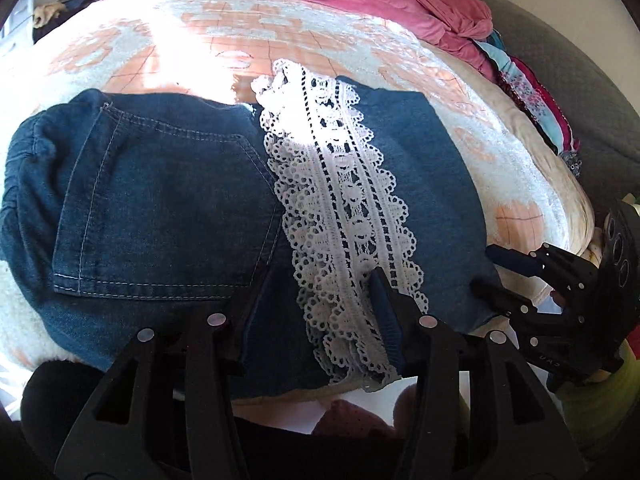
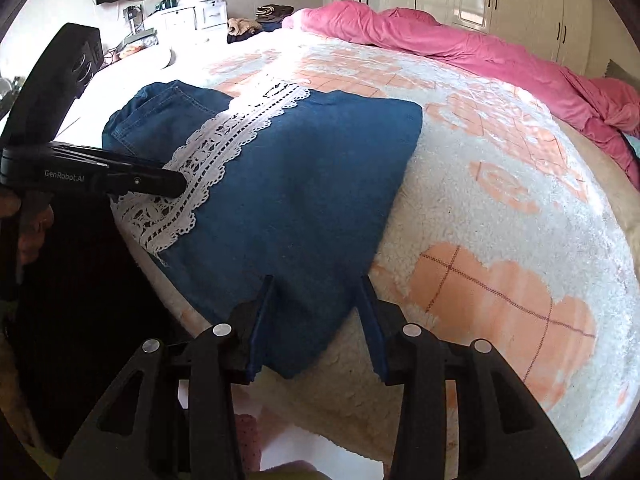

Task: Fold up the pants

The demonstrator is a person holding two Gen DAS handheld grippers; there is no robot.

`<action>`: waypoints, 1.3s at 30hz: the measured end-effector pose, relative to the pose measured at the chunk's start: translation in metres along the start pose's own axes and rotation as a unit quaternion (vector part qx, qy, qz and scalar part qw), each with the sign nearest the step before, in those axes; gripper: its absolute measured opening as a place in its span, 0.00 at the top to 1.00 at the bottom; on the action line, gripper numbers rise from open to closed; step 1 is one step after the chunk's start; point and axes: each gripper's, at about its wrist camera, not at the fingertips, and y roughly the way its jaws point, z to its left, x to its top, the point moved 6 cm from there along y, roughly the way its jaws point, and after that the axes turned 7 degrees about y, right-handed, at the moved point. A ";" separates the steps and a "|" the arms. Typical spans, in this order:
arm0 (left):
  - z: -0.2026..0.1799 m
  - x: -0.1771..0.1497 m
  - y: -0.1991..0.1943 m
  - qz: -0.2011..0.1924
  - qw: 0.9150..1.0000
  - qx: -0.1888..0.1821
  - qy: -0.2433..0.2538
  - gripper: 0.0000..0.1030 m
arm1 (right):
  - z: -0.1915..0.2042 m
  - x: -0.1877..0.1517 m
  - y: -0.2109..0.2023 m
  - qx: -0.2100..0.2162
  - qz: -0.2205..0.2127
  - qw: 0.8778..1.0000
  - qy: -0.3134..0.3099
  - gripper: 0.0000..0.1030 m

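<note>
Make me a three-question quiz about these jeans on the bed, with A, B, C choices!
1. Where do the jeans lie?
A on the bed
B on the floor
C in the wardrobe
2. What colour is the lace?
A black
B white
C green
3. How are the right tongs?
A shut
B open
C out of sight

Answers: 1 A, they rest on the fluffy blanket. 2 B, the lace strip is white. 3 B, their fingers stand apart around the jeans' near corner.
</note>
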 end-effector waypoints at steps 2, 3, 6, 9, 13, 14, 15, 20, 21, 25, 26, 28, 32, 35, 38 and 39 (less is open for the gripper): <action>0.000 0.001 -0.010 -0.014 1.000 0.002 -0.002 0.59 | -0.001 0.007 -0.012 0.024 -0.010 1.000 0.012 0.60; 0.000 0.004 -0.015 -0.024 1.000 0.000 -0.004 0.57 | -0.004 0.012 -0.020 0.034 -0.023 0.999 0.019 0.61; -0.001 0.018 -0.029 -0.050 0.999 -0.001 -0.005 0.52 | -0.022 0.037 -0.030 0.027 -0.054 0.997 0.045 0.60; -0.006 0.045 -0.032 -0.069 0.998 0.006 0.005 0.47 | -0.038 0.070 -0.018 0.008 -0.064 0.997 0.052 0.60; -0.007 0.071 -0.002 -0.046 0.999 0.007 0.009 0.48 | -0.046 0.117 0.017 -0.005 -0.050 0.997 0.055 0.60; -0.009 0.075 0.003 -0.040 0.999 0.007 0.011 0.50 | -0.045 0.128 0.028 0.005 -0.042 0.998 0.056 0.60; -0.010 0.076 0.009 -0.034 0.999 0.008 0.015 0.50 | -0.045 0.134 0.036 0.002 -0.035 0.998 0.055 0.60; -0.010 0.067 0.031 -0.009 0.997 0.062 0.045 0.50 | -0.032 0.143 0.079 -0.011 0.015 1.000 0.010 0.61; -0.008 0.064 0.032 -0.009 0.997 0.063 0.046 0.49 | -0.034 0.139 0.089 -0.022 0.028 0.999 0.000 0.62; 0.000 0.056 0.034 -0.012 0.998 0.051 0.031 0.45 | -0.058 0.132 0.101 -0.004 0.032 0.998 0.049 0.61; 0.001 0.057 0.035 -0.014 0.998 0.048 0.028 0.45 | -0.061 0.131 0.101 0.002 0.030 0.998 0.057 0.61; 0.000 0.057 0.033 -0.018 0.999 0.045 0.026 0.45 | -0.063 0.130 0.103 0.005 0.029 0.998 0.064 0.61; 0.000 0.057 0.016 -0.033 0.999 0.027 0.008 0.44 | -0.060 0.135 0.089 0.003 0.019 0.998 0.065 0.53; 0.002 0.053 -0.004 -0.047 0.998 0.033 0.007 0.39 | -0.065 0.140 0.063 0.016 -0.014 0.995 0.093 0.29; 0.008 0.049 -0.021 -0.056 0.997 0.043 0.000 0.33 | -0.065 0.137 0.047 0.011 -0.021 0.995 0.093 0.27; 0.011 0.047 -0.026 -0.055 0.997 0.050 -0.004 0.30 | -0.063 0.135 0.042 0.009 -0.023 0.995 0.092 0.26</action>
